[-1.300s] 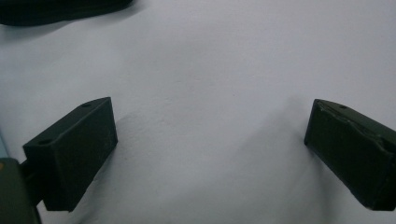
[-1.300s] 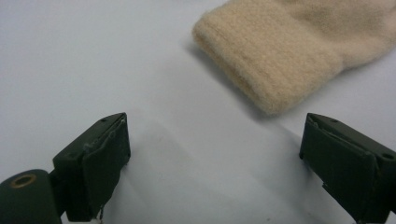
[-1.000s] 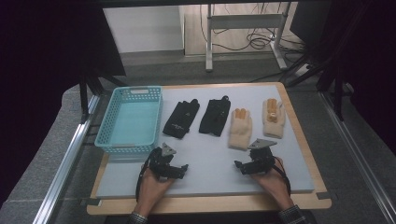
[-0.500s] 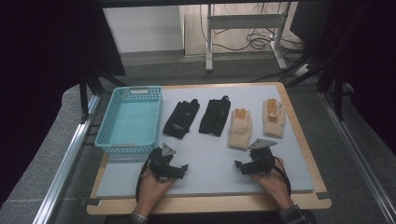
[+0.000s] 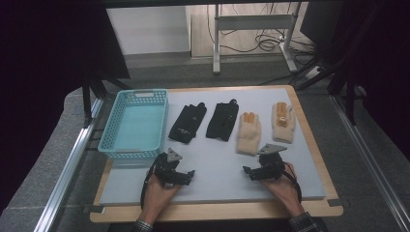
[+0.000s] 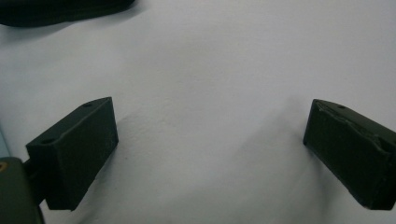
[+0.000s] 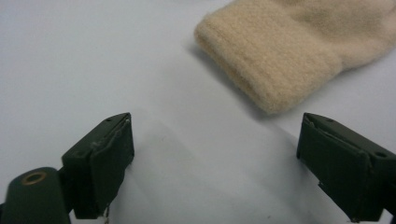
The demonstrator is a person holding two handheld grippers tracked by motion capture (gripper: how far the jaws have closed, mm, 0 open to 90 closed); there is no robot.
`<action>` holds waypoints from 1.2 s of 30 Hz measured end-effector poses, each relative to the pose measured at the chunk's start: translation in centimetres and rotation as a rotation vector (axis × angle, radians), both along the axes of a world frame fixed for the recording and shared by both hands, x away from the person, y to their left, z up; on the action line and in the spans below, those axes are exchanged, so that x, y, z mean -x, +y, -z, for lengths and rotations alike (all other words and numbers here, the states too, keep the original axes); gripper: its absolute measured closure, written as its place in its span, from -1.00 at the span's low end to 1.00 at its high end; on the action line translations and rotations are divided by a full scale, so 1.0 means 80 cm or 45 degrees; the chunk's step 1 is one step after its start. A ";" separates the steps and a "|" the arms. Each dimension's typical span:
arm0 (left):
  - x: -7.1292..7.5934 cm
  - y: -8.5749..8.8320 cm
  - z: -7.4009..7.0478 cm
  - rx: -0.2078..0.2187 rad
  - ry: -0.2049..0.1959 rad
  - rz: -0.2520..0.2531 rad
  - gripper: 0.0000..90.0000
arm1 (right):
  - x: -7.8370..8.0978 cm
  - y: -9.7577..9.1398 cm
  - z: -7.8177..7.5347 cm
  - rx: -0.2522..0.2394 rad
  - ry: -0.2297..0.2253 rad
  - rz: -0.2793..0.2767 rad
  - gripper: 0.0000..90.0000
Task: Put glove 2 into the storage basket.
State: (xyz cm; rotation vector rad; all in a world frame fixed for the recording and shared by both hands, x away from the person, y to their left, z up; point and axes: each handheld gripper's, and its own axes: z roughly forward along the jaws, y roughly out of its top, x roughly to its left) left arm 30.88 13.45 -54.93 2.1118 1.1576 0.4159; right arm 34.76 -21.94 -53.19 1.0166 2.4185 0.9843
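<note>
Change since the earlier frame: nothing on the board has shifted; both hands sit where they were, low in the high view, and the right gripper's [image 5: 247, 172] jaws have just been closing a little, with nothing between them.
Right jaws: wide apart and empty over the bare grey mat [image 7: 93, 56].
Left jaws: the left gripper [image 5: 189, 174] is spread wide too, holding nothing, with only mat between its jaws.
Nearest thing: the cream glove [image 7: 299, 51], its cuff toward the jaws, upper right in the right gripper view, ahead of the right-hand jaw and not touching it.
Other things: a second cream glove [image 5: 283, 122] right of centre, two black gloves [image 5: 187, 123] mid-frame, the blue basket [image 5: 135, 124] at left.
Risk: I judge a straight push forward would pass left of the cuff, or nudge the soft knit along the mat, since the glove lies off the jaws' midline.
Second risk: a shallow pinch may catch only one layer of cuff and let the glove sag free.
</note>
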 end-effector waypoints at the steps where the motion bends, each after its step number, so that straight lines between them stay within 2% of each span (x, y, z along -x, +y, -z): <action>1: 0.000 0.000 0.000 0.000 0.000 0.000 -0.92 | 0.000 0.000 -0.001 -0.002 0.002 -0.002 -0.73; 9: 0.000 -0.001 0.000 0.006 -0.004 -0.005 -0.92 | 0.001 0.006 -0.016 -0.066 0.016 -0.053 -0.59; 15: 0.000 -0.001 0.000 0.004 -0.005 -0.003 -0.92 | -0.008 0.015 -0.025 -0.101 0.027 -0.069 -0.52; 20: 0.000 -0.001 0.000 0.004 -0.005 -0.003 -0.92 | -0.018 0.027 -0.039 -0.096 0.005 -0.089 -0.51; 24: 0.001 -0.001 0.000 0.003 -0.007 -0.003 -0.92 | -0.032 0.037 -0.046 -0.092 0.008 -0.097 -0.48; 29: 0.001 -0.001 0.000 0.003 -0.007 -0.002 -0.92 | -0.055 0.045 -0.049 -0.111 0.038 -0.085 -0.35; 36: 0.001 -0.001 0.000 0.003 -0.008 -0.003 -0.91 | -0.090 0.062 -0.054 -0.084 0.022 -0.066 -0.29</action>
